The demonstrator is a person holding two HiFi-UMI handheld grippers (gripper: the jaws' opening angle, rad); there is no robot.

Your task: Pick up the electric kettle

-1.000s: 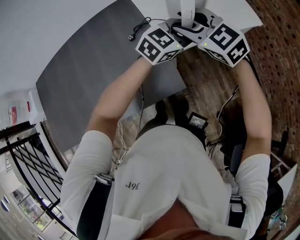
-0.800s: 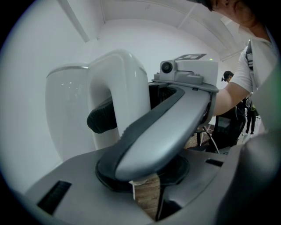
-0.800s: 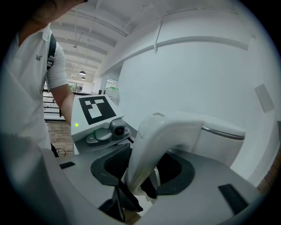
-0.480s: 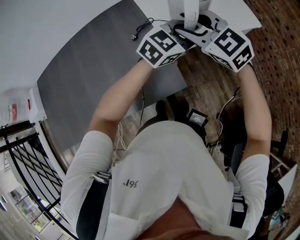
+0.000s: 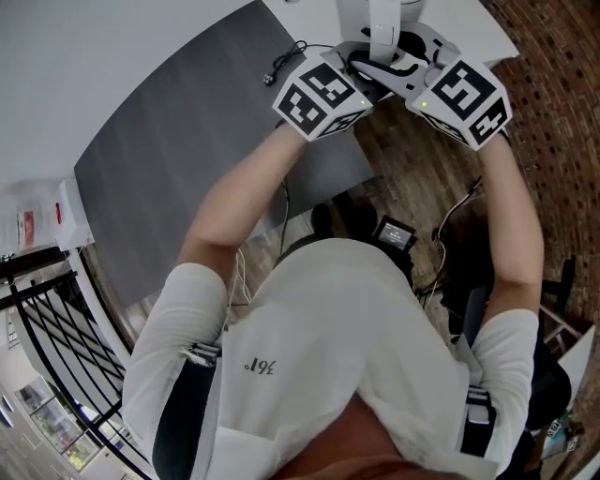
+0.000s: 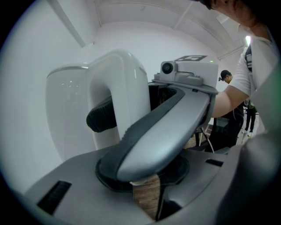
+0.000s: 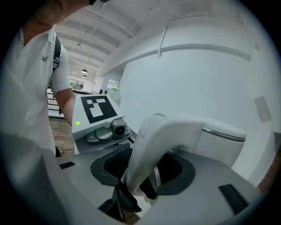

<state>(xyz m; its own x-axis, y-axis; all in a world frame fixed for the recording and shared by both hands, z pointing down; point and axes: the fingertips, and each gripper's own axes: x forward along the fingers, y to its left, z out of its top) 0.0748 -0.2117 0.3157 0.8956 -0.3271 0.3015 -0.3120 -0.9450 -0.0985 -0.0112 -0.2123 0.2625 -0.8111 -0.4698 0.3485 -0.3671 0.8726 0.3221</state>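
The white electric kettle (image 5: 368, 17) shows at the top edge of the head view, its body partly cut off. Both grippers meet at its curved handle (image 6: 120, 94) from opposite sides. My left gripper (image 5: 361, 82) comes in from the left and is shut on the handle, its marker cube (image 5: 319, 94) towards me. My right gripper (image 5: 401, 67) is shut on the same handle (image 7: 164, 136), which runs between its grey jaws. In the left gripper view the right gripper's grey finger (image 6: 162, 132) crosses in front of the handle. The kettle's base is hidden.
A dark grey table (image 5: 187, 150) lies to the left with a black cable and plug (image 5: 284, 62) on it. A white surface (image 5: 469, 23) is at top right. Wooden floor (image 5: 422, 173), cables and a brick wall (image 5: 562, 94) lie below and to the right.
Both grippers and the kettle's handle have shifted slightly towards the top of the head view, moving together. The grips look the same.
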